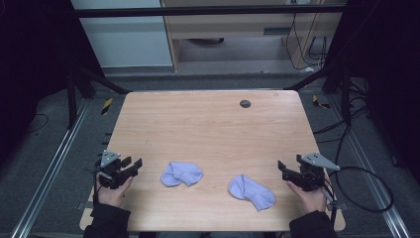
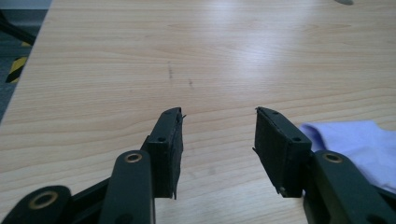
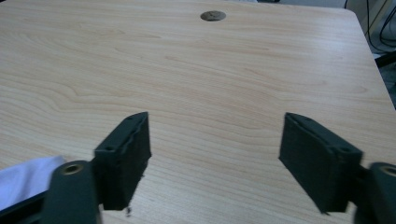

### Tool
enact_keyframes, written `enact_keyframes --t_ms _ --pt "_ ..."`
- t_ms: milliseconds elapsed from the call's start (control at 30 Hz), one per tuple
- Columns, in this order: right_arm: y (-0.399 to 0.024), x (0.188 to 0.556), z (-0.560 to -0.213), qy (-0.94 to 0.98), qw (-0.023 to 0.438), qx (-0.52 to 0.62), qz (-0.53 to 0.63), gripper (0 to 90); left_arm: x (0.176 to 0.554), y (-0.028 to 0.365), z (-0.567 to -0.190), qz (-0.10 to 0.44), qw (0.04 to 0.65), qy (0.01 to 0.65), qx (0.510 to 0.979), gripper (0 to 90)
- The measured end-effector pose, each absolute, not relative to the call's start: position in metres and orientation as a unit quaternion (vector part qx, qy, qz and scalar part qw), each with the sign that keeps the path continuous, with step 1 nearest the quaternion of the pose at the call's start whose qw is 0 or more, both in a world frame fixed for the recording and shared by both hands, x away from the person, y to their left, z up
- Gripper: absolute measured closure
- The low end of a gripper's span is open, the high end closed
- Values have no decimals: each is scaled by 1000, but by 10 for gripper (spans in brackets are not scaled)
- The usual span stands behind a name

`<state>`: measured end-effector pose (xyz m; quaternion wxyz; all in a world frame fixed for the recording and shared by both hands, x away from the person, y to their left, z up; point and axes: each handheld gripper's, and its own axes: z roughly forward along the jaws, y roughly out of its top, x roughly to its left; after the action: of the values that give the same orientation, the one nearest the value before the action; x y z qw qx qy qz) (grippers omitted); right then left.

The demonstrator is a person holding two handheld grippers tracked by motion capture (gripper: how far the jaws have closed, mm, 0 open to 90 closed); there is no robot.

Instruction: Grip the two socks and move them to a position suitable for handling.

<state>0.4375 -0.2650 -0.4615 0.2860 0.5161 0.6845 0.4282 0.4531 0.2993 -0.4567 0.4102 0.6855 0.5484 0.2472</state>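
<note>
Two pale lilac socks lie crumpled near the front of the wooden table (image 1: 208, 124). The left sock (image 1: 181, 174) is to the right of my left gripper (image 1: 132, 164), which is open and empty above the table's front left. A corner of that sock (image 2: 359, 144) shows beside my left gripper (image 2: 218, 114) in the left gripper view. The right sock (image 1: 251, 191) lies left of my right gripper (image 1: 282, 167), also open and empty. In the right gripper view, an edge of it (image 3: 25, 179) appears left of my right gripper (image 3: 217, 116).
A small dark round grommet (image 1: 245, 103) (image 3: 213, 16) sits in the tabletop near the far edge. A black cable (image 1: 366, 191) loops on the floor right of the table. Metal rails run along both sides.
</note>
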Motion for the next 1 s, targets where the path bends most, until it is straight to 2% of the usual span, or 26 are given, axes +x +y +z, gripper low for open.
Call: enact_keyframes --t_ms 167,567,1000 --pt "-261 432 -459 698 280 504 425 359 451 289 -454 241 414 539 693 502" --pt "-247 427 -448 714 253 493 427 376 446 260 -445 222 424 498 722 483" --pt "-230 420 -441 748 244 460 413 475 446 210 -433 206 440 452 748 475"
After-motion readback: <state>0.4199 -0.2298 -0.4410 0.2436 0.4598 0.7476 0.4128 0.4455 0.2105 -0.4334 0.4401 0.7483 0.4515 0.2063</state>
